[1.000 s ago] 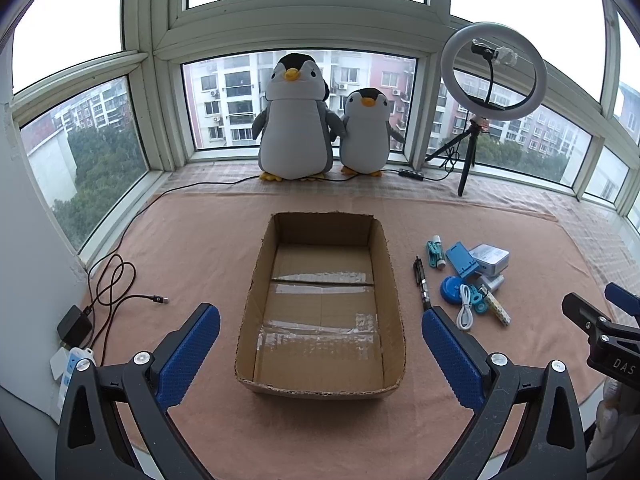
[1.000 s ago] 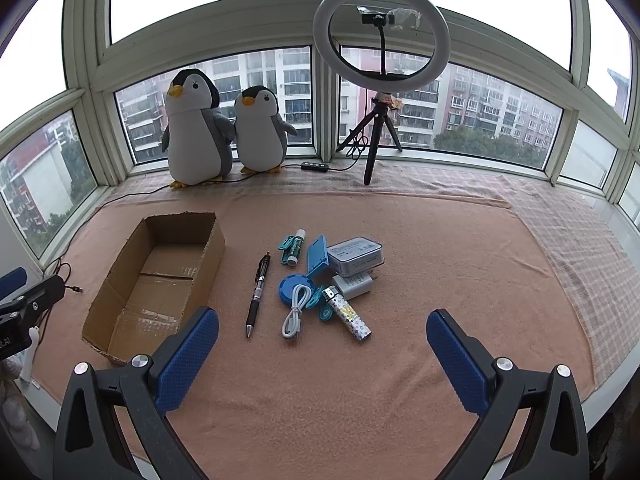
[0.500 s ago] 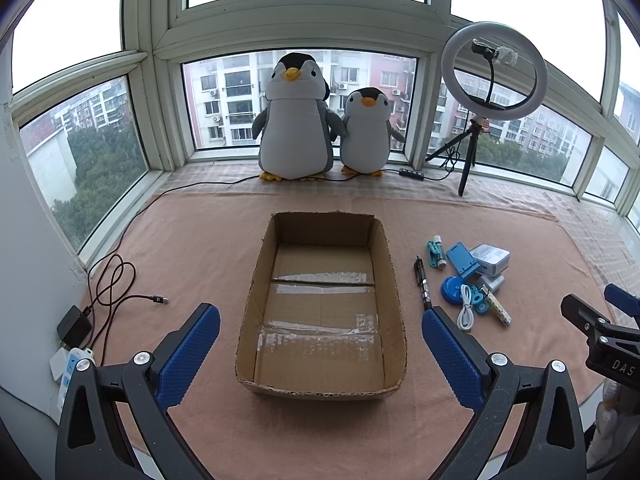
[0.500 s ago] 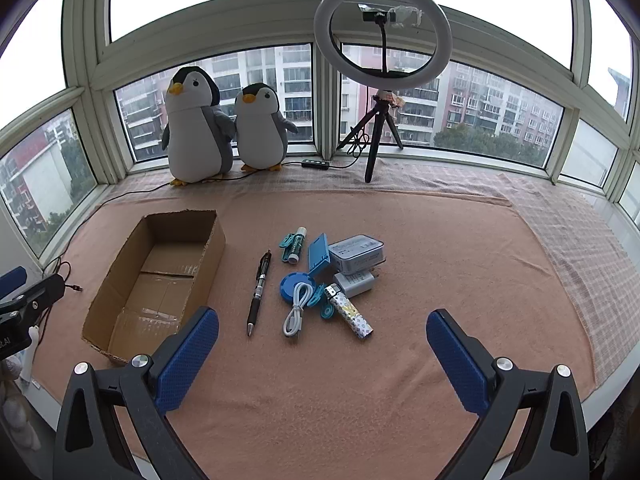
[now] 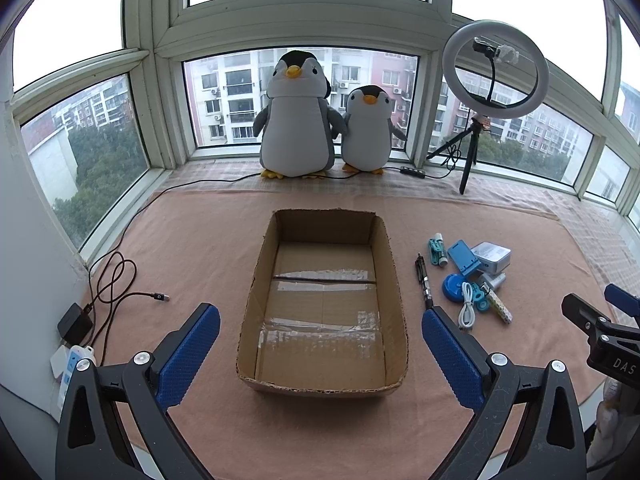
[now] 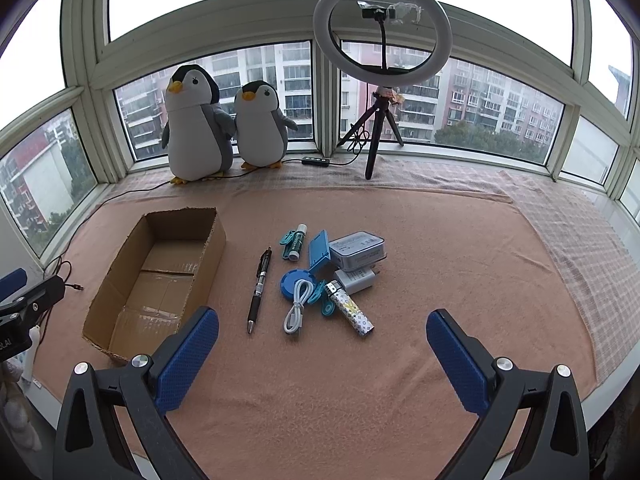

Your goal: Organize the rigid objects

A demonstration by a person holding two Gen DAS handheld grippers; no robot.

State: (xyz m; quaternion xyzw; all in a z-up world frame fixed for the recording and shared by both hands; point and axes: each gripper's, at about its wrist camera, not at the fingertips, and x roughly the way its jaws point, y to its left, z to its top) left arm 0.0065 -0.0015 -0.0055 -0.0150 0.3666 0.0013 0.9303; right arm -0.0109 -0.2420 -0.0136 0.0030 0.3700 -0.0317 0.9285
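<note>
Curved bay windows (image 6: 208,80), overcast daylight, apartment blocks (image 6: 480,96) outside, peach cloth (image 6: 400,360) over the ledge

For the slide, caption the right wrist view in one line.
Open right gripper above the cloth, facing pen, cable and small items beside an empty box.

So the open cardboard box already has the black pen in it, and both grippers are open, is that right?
Not quite. The open brown cardboard box holds nothing; the black pen lies on the pink cloth beside it, as the right wrist view shows. Both the left hand-held gripper and the right hand-held gripper are open.
</note>
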